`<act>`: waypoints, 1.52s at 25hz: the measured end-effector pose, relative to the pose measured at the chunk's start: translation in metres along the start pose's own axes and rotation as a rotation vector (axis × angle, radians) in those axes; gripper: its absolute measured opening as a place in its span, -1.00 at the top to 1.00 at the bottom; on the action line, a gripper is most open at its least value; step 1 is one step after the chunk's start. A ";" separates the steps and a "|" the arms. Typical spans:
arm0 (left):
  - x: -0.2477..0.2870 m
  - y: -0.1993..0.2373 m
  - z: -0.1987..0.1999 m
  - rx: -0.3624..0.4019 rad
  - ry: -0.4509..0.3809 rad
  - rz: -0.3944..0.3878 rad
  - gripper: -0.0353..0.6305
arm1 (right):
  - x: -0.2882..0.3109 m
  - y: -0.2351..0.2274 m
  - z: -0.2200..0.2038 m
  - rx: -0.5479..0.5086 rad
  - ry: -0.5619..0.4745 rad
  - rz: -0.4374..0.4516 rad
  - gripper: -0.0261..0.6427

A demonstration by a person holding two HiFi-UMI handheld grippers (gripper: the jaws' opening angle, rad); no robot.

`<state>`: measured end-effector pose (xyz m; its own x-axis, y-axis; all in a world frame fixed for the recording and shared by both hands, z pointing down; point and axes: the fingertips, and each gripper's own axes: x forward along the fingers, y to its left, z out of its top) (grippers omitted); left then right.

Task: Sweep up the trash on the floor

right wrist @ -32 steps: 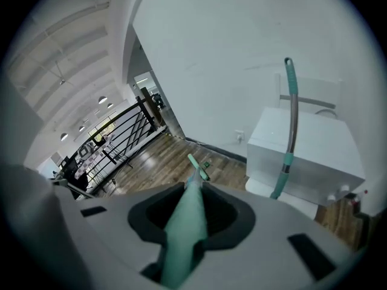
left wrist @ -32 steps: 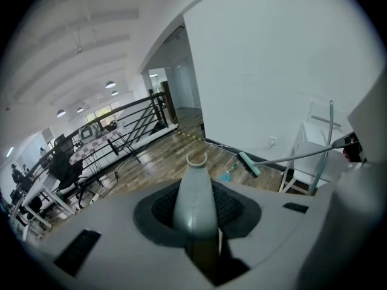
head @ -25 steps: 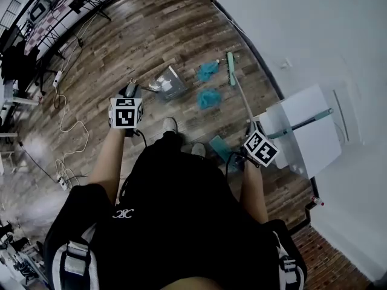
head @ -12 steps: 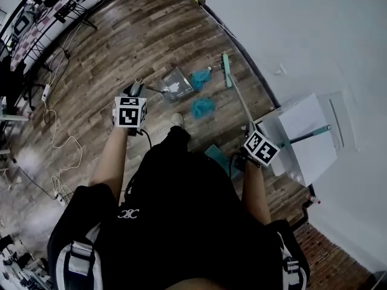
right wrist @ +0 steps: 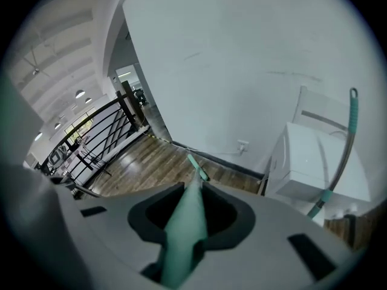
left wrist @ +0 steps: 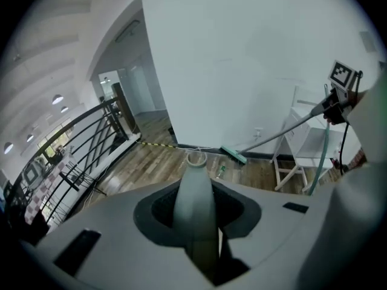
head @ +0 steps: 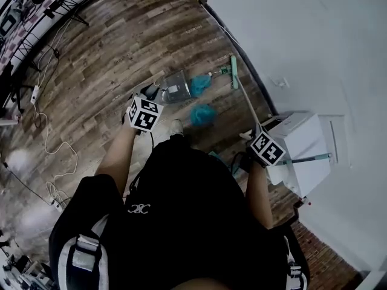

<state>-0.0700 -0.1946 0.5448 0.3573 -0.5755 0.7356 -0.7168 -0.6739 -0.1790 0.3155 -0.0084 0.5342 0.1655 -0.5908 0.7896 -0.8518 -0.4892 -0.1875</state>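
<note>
The left tongs [left wrist: 202, 240] are pinched on the grey dustpan handle [left wrist: 195, 192], which runs out between the jaws. The right tongs [right wrist: 181, 246] are clamped on the teal broom handle [right wrist: 187, 216], with the broom head [head: 233, 72] down on the wooden floor [head: 109, 53] close to the wall.

Over the last second the dustpan [head: 177, 87] has closed on the trash. It stood apart from both teal wads a second ago. Now its open edge sits right against the upper wad [head: 199, 84]; whether the wad has crossed the lip cannot be told from above. The broom head has stayed on the far side of that wad, so the wad now lies between pan and bristles. The lower wad [head: 203, 113] is loose on the floor, just beside the pan's near corner and in front of the person's shoe [head: 176, 125].

This reads as the pan being set in place for the first sweep. A short pull of the broom toward the pan should carry the upper wad in, if the left tongs keep the lip flat on the boards. The lower wad will likely need a second stroke, or the pan turned toward it. A white cabinet [head: 299, 138] stands beside the right arm and could crowd the broom handle's swing.
</note>
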 end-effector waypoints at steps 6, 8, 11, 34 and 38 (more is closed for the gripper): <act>0.039 0.037 -0.012 0.049 0.031 -0.050 0.60 | 0.034 0.034 0.022 -0.080 0.020 -0.070 0.62; 0.053 0.044 -0.016 0.052 0.042 -0.052 0.60 | 0.046 0.039 0.030 -0.097 0.027 -0.084 0.62; 0.070 0.043 -0.020 0.050 0.064 -0.053 0.60 | 0.062 0.038 0.044 -0.136 0.039 -0.105 0.62; 0.128 0.007 -0.039 -0.047 0.245 0.051 0.60 | 0.296 -0.015 0.113 -0.457 0.161 -0.100 0.62; 0.141 0.000 -0.037 -0.056 0.260 0.053 0.60 | 0.317 -0.021 0.113 -0.453 0.182 -0.098 0.62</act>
<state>-0.0420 -0.2586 0.6730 0.1584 -0.4661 0.8704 -0.7650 -0.6152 -0.1902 0.4419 -0.2581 0.7228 0.2000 -0.4145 0.8878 -0.9737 -0.1849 0.1330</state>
